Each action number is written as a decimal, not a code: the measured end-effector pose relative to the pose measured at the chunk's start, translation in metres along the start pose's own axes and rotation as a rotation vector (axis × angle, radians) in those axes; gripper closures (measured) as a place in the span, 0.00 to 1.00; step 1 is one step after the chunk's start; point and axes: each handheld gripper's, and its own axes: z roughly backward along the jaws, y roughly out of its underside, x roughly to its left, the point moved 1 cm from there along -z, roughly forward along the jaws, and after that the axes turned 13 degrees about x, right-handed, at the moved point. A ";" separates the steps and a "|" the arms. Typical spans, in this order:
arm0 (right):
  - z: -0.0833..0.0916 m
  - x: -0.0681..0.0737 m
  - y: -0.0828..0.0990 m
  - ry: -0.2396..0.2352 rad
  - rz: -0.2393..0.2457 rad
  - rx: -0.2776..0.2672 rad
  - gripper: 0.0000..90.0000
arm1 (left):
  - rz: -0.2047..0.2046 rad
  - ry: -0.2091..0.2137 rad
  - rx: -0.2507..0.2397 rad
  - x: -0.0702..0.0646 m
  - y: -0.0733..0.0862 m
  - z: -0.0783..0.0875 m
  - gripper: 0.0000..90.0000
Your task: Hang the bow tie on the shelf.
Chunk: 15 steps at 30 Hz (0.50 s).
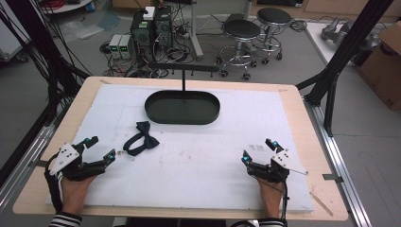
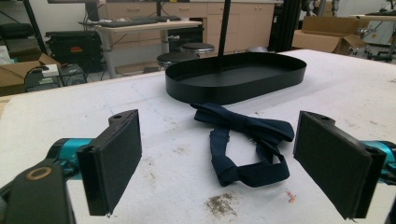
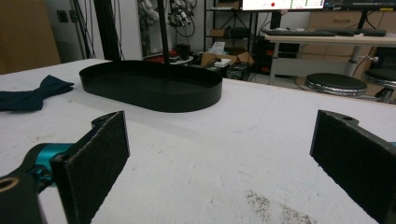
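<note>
The dark blue bow tie (image 1: 141,138) is lying on the white surface (image 1: 198,156), near the black tray (image 1: 182,107). The left gripper (image 1: 100,147) fingers are spreading wide, holding nothing; the right gripper (image 1: 257,150) seems the same.

Colours on the table: dark pieces over a white mat.

Bow tie (image 2: 243,140) plain navy, no pattern. Oval tray (image 1: 182,108) matte black, its post black too. Mat (image 1: 213,156) white with brownish scuffs; wooden table (image 1: 302,118) edge pale tan. Left gripper (image 1: 100,147) and right gripper (image 1: 257,150) black with teal fittings and grey top plates. Sleeve (image 1: 64,220) striped black and white.
</note>
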 end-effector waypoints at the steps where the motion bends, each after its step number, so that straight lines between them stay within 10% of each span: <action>1: 0.000 0.000 0.000 0.003 0.002 -0.001 0.04 | -0.001 -0.002 -0.001 0.000 0.000 0.000 0.18; 15: 0.000 0.001 0.000 0.009 0.007 -0.007 0.04 | -0.008 0.005 -0.003 0.000 0.000 0.000 0.17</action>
